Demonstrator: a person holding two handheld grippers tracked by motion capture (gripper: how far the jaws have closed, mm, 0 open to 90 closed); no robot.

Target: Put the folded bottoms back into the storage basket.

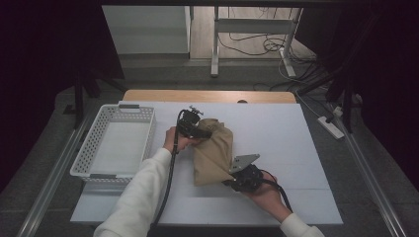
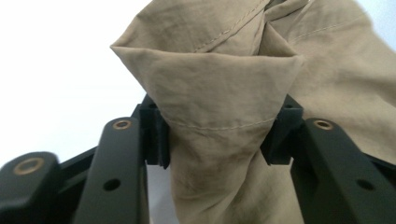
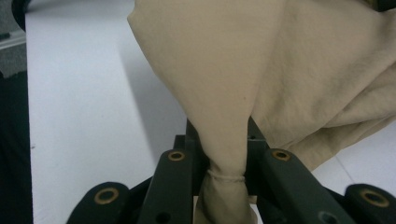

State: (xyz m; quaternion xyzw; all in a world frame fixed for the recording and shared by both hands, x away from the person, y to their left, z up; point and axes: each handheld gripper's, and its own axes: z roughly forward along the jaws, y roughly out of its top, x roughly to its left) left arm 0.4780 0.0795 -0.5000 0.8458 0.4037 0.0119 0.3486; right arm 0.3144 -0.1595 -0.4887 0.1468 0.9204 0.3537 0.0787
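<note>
A tan cloth garment (image 1: 213, 150) lies bunched and partly folded on the white table (image 1: 276, 133) near its middle. My left gripper (image 1: 201, 132) is at the garment's far left edge, shut on a gathered fold of the cloth (image 2: 219, 135). My right gripper (image 1: 231, 174) is at the near right corner, its jaws shut tight on a hemmed corner of the cloth (image 3: 226, 158). Both hands hold the garment a little off the table, and the fabric hangs between the two grips.
A white perforated plastic basket (image 1: 99, 138) stands at the table's left side, with nothing in it. Bare white tabletop stretches to the right and in front. Beyond the table's wooden far edge (image 1: 207, 95) are table legs and cables on the floor.
</note>
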